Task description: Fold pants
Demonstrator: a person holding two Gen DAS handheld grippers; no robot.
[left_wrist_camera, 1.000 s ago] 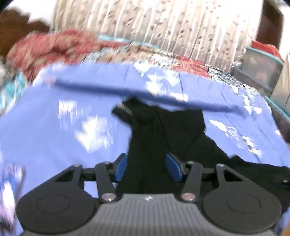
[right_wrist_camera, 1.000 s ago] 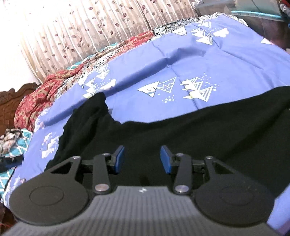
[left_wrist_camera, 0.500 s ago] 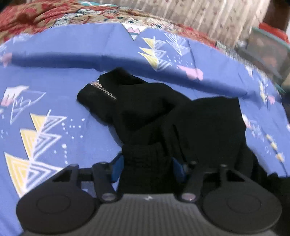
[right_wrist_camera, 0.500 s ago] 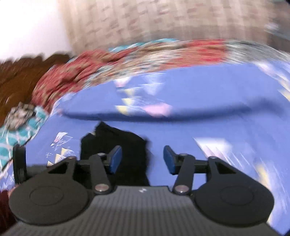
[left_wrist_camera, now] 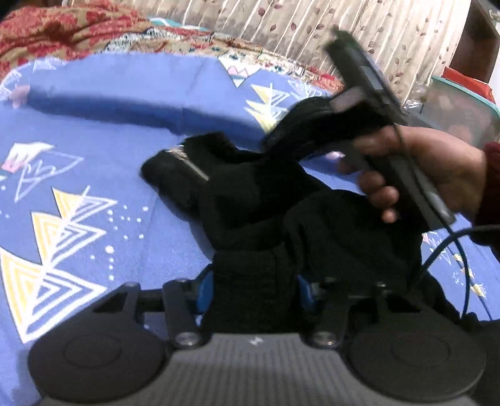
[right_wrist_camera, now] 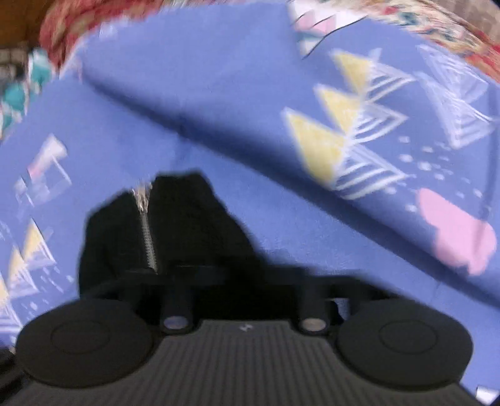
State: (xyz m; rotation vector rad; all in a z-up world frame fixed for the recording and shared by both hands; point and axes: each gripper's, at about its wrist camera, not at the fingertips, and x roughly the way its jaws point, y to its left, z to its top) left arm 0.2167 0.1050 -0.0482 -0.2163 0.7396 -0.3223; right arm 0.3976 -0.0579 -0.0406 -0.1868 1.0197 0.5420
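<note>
In the left wrist view, the soft black pants [left_wrist_camera: 265,203] lie bunched in the middle of the frame on a blue bed sheet with yellow and white triangles [left_wrist_camera: 93,131]. A silver zipper [left_wrist_camera: 190,164] shows on the part of the pants at centre left. The left gripper [left_wrist_camera: 254,289] sits at the bottom middle, and its blue pads are closing with a thick fold of black cloth between them, pressing on it from both sides. At the right, a person's hand [left_wrist_camera: 431,168] grips the handle of the right gripper [left_wrist_camera: 290,134], whose tip is down in the black cloth. A cream curtain with leaf prints [left_wrist_camera: 312,28] hangs along the top. In the right wrist view, which is blurry, the pants [right_wrist_camera: 175,231] fill the lower left with the zipper [right_wrist_camera: 147,231] running down them. The fingers of the right gripper are squeezed together, and black cloth sits right at them, so they seem to pinch the pants.
</note>
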